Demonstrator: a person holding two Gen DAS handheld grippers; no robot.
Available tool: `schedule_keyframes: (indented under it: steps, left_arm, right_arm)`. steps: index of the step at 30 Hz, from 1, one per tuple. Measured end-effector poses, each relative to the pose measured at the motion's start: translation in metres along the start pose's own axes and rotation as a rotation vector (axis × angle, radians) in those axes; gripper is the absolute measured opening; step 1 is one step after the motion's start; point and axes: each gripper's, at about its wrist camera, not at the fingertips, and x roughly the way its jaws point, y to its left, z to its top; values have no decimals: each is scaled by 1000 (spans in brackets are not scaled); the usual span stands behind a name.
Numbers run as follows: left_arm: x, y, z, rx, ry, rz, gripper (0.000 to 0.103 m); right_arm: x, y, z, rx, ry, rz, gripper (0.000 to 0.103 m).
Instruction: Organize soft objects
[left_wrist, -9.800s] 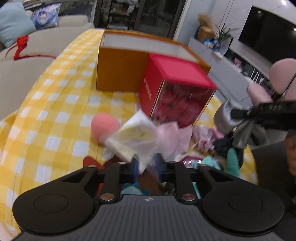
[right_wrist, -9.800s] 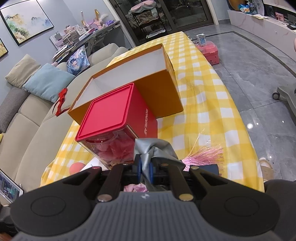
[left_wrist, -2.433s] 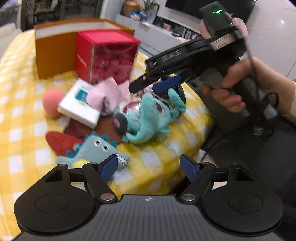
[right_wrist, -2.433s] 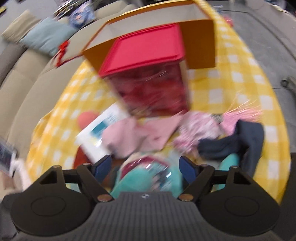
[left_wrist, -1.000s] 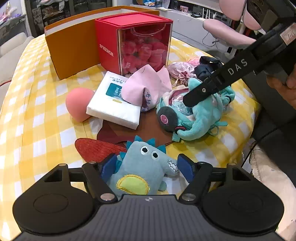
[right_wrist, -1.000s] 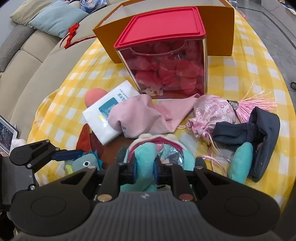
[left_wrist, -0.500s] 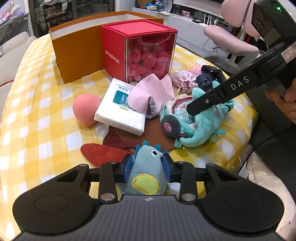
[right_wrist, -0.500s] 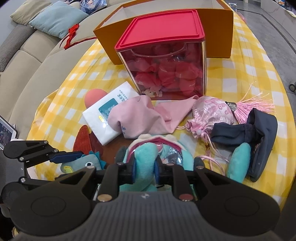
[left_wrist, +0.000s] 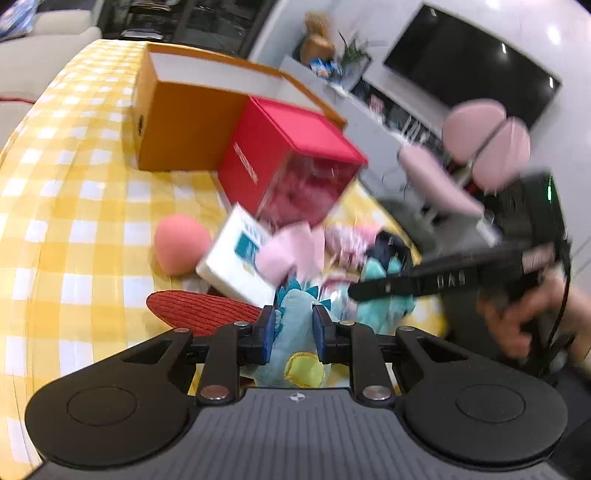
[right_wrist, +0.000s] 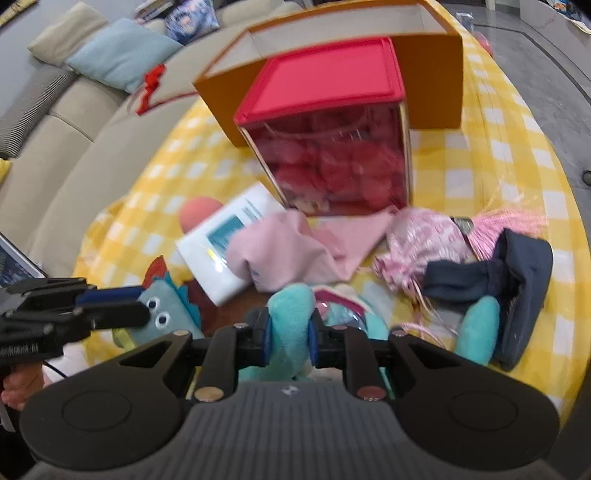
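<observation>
A blue dinosaur plush (left_wrist: 301, 367) with a yellow belly sits between the pads of my left gripper (left_wrist: 293, 326). The jaws are closing and squeeze its body, holding it just above the yellow checked tablecloth (left_wrist: 74, 206). In the right wrist view the same plush (right_wrist: 162, 310) shows its googly eyes beside the left gripper (right_wrist: 110, 306). My right gripper (right_wrist: 289, 341) is shut on a limb of the teal plush (right_wrist: 291, 306), which lies at the table's near edge. An open orange box (left_wrist: 184, 125) stands at the far end.
A red-lidded clear box (right_wrist: 325, 147) of pink pieces stands before the orange box. Around it lie a pink ball (left_wrist: 181, 247), a tissue pack (left_wrist: 236, 258), a pink cloth (right_wrist: 284, 247), a pink pouch (right_wrist: 424, 240), a navy item (right_wrist: 517, 266) and a red ribbed piece (left_wrist: 199, 310). A sofa (right_wrist: 74, 122) is on the left.
The left jaws came in from wide open onto the blue dinosaur plush, and the gripper has rolled and risen with it. The right gripper has kept its hold on the teal plush.
</observation>
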Motion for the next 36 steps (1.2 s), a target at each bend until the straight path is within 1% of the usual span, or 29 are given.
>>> schedule_keyframes:
  steps: [3, 5, 7, 11, 13, 17, 23, 27, 30, 36]
  left_arm:
    - [-8, 0, 7, 25, -28, 38, 24]
    - [-11, 3, 10, 14, -40, 30, 24]
    - [-13, 7, 12, -19, -50, 16, 24]
    - [-17, 13, 15, -52, -62, 1, 24]
    - [-19, 14, 16, -56, -70, 2, 24]
    - [-24, 18, 19, -92, -91, -18, 24]
    - [-28, 22, 19, -128, -112, -42, 24]
    - [-27, 19, 18, -117, -107, -32, 24]
    - [-29, 16, 20, -108, -113, -28, 24]
    - [-43, 12, 38, -152, -109, -11, 24]
  right_arm:
    - [-7, 5, 2, -20, -30, 32, 17]
    - [-12, 7, 3, -26, -52, 55, 17]
    - [-19, 8, 5, -19, -72, 83, 17]
    - [-35, 4, 12, 65, -115, 185, 16]
    - [-42, 3, 15, 85, -140, 212, 16]
    - [-57, 2, 19, 104, -190, 240, 16]
    - [-75, -2, 24, 137, -233, 277, 16]
    - [-87, -5, 28, 154, -266, 303, 16]
    - [-96, -4, 30, 143, -290, 298, 16]
    - [-109, -1, 36, 119, -328, 311, 16]
